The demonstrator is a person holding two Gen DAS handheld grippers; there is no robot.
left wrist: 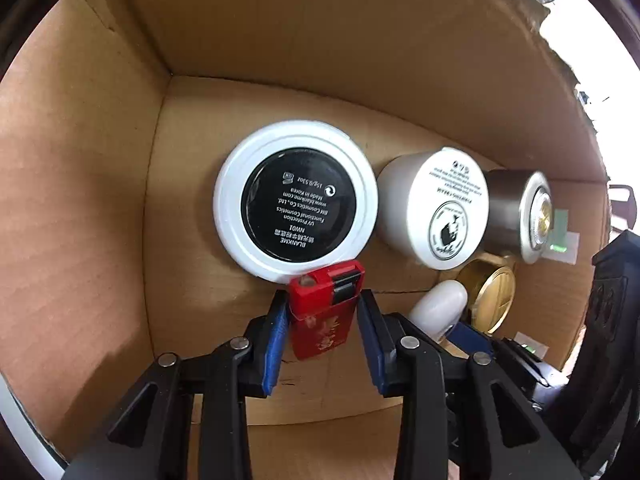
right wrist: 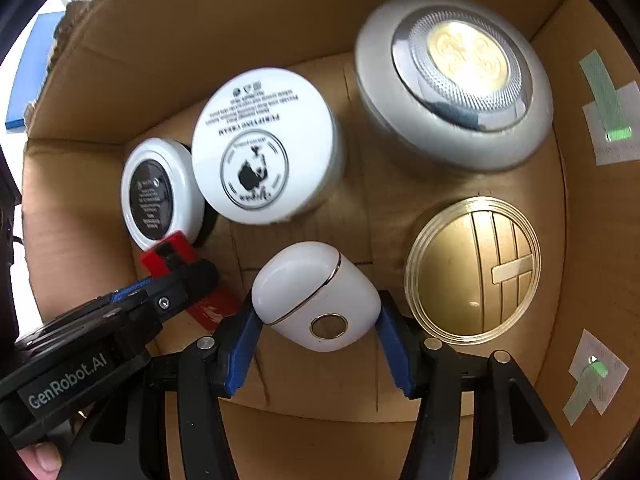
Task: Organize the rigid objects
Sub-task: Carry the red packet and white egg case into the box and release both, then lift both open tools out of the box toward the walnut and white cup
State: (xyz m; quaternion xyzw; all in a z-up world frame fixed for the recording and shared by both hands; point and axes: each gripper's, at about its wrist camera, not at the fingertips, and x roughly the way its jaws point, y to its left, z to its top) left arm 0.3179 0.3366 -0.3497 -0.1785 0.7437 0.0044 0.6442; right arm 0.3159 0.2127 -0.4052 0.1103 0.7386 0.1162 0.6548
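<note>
Lowering both loads into cardboard box (right wrist: 100, 92), crowding is main risk. Left hand-held gripper (left wrist: 322, 312) pinches red lighter (left wrist: 324, 304) narrowly; lighter tip just beside white compact (left wrist: 296, 200), could knock it. Right hand-held gripper (right wrist: 318, 320) clamps white case (right wrist: 316, 296) at mid width; rounded shell may slip or bump gold tin (right wrist: 472, 268) beside it. Both grippers point steeply down, close together, may collide. Farther back: white cream jar (right wrist: 264, 144), silver jar (right wrist: 456, 80).

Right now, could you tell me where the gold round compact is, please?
The gold round compact lies on the cardboard box floor, right side of the right wrist view, beside the white egg-shaped case, below the silver jar.
</note>
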